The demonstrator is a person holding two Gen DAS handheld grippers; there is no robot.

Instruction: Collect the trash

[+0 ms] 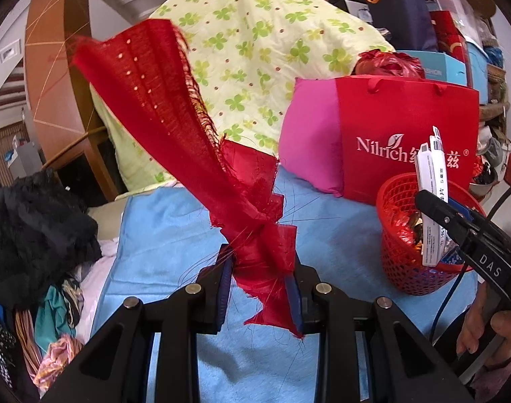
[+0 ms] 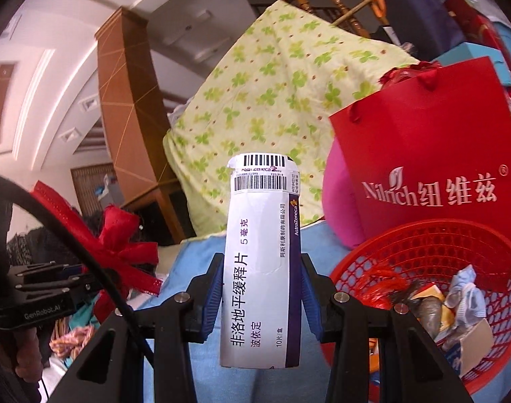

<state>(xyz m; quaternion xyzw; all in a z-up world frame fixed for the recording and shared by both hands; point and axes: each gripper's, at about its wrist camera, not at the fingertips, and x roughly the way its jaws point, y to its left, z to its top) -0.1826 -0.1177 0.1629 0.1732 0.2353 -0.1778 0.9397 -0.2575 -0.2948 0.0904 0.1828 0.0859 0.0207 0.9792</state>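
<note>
My left gripper [image 1: 259, 270] is shut on a frayed red cloth strip [image 1: 161, 100], which sticks up and to the left above the blue sheet [image 1: 175, 235]. My right gripper [image 2: 261, 262] is shut on an upright white medicine box [image 2: 255, 208] with barcodes at its top. A red mesh basket [image 2: 423, 245] sits just right of that box and holds crumpled wrappers and paper. In the left wrist view, the right gripper [image 1: 433, 208] holds the box [image 1: 430, 168] over the basket's [image 1: 410, 258] near rim. The right wrist view shows the left gripper [image 2: 54, 282] with the cloth [image 2: 121, 235] at far left.
A red paper bag [image 1: 406, 134] and a pink cushion [image 1: 309, 141] stand behind the basket. A green clover-print pillow [image 1: 255, 50] leans at the back. Black fuzzy fabric [image 1: 30, 228] and mixed clothes [image 1: 57, 319] lie at left. A person's hand [image 1: 483, 332] grips the right handle.
</note>
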